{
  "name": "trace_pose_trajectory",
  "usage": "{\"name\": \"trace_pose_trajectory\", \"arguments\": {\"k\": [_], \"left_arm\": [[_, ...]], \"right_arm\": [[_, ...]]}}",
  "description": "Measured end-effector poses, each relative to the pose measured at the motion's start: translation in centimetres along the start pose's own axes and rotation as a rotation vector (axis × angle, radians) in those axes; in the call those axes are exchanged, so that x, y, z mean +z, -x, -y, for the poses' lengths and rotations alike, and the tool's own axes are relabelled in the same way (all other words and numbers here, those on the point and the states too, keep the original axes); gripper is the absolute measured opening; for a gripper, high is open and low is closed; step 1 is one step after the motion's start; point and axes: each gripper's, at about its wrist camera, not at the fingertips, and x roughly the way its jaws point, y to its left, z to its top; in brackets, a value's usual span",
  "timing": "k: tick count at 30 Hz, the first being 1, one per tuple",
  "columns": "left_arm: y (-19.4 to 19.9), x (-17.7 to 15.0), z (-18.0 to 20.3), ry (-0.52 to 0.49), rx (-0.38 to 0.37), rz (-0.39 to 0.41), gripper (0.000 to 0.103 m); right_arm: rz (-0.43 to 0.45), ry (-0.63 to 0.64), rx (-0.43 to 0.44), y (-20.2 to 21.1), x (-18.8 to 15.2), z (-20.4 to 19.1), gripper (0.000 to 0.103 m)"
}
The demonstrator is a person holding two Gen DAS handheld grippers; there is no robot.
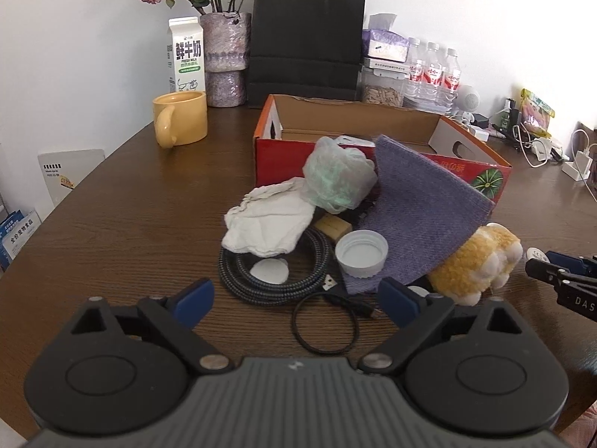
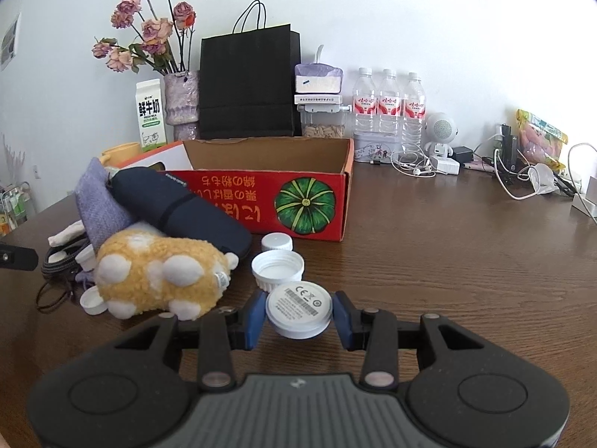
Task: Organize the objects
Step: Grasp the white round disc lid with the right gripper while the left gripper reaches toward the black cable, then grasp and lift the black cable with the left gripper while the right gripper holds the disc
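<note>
A red cardboard box (image 1: 283, 149) (image 2: 238, 201) stands open on the brown table. In front of it lies a pile: crumpled white paper (image 1: 268, 224), a greenish plastic bag (image 1: 335, 175), a purple cloth (image 1: 421, 205), a white cap (image 1: 361, 252), a braided cable (image 1: 238, 276), a thin black cable (image 1: 324, 328) and a yellow plush toy (image 1: 474, 261) (image 2: 160, 272). My left gripper (image 1: 294, 293) is open just short of the cables, holding nothing. My right gripper (image 2: 298, 315) is shut on a white round disc (image 2: 298, 308) beside the toy. A dark blue case (image 2: 179, 209) leans on the box.
Two more white caps (image 2: 278, 267) sit in front of my right gripper. A yellow mug (image 1: 183, 117), milk carton (image 1: 186, 59), flower vase (image 1: 225, 59), black paper bag (image 1: 308, 37) and water bottles (image 2: 388, 104) line the back wall. Chargers and cords (image 2: 522, 175) crowd the far right.
</note>
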Motion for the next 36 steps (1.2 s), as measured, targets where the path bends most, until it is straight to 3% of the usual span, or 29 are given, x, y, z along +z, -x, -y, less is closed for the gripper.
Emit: {"name": "trace_pose_trajectory", "arguments": {"k": [1,6,9,11,25,27,29,36], "left_arm": [[-0.1,0.0,0.4,-0.005,-0.007,-0.004,0.089],[-1.4,-0.3,2.1,0.004,-0.041,-0.057,0.049],[-2.0,-0.5,2.6,0.025,-0.053,-0.075,0.033],[-2.1,-0.6,3.1,0.015,-0.053,-0.082,0.029],[-3.4,-0.3,3.9,0.106,0.030,-0.106,0.032],[-3.3,-0.4,3.7,0.118,0.026,-0.100,0.029],[-3.2,-0.5,3.7,0.102,0.029,-0.096,0.021],[-1.6,-1.7,2.8,0.031,-0.005,-0.094,0.021]], "right_arm": [[0.007,0.010,-0.005,0.1,-0.1,-0.2,0.038],[0.025,0.026,-0.008,0.5,-0.2,-0.5,0.038],[0.028,0.017,-0.003,0.5,-0.2,-0.4,0.038],[0.029,0.016,0.002,0.5,-0.3,-0.4,0.038],[0.041,-0.013,0.058,0.7,-0.5,0.2,0.038],[0.040,-0.022,0.065,0.6,-0.5,0.4,0.038],[0.042,-0.026,0.069,0.7,-0.5,0.4,0.038],[0.041,-0.026,0.071,0.7,-0.5,0.4,0.038]]}}
